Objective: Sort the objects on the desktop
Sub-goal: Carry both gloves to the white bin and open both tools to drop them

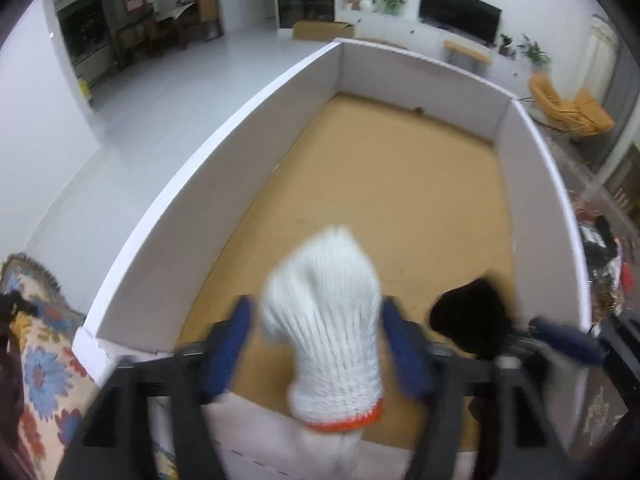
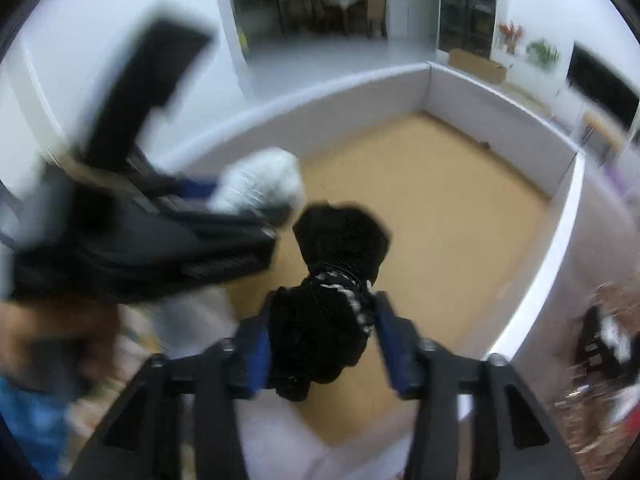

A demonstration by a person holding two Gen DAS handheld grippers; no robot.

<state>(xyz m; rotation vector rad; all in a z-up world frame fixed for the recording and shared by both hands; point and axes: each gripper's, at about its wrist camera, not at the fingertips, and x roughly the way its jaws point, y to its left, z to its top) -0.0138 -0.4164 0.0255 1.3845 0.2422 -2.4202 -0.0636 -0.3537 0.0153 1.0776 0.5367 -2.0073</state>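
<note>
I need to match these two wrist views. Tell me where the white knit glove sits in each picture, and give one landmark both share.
Left wrist view: white knit glove at bottom centre, between the left gripper's blue fingers.
Right wrist view: same glove left of centre, blurred, beside the black glove.
Shared landmark: the far corner of the white-walled pen.

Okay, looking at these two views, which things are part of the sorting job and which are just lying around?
Part of the job:
white knit glove
black glove
left hand-held gripper
right hand-held gripper
white-walled bin

Just lying about:
floral cloth
television
yellow chair
cardboard box
</note>
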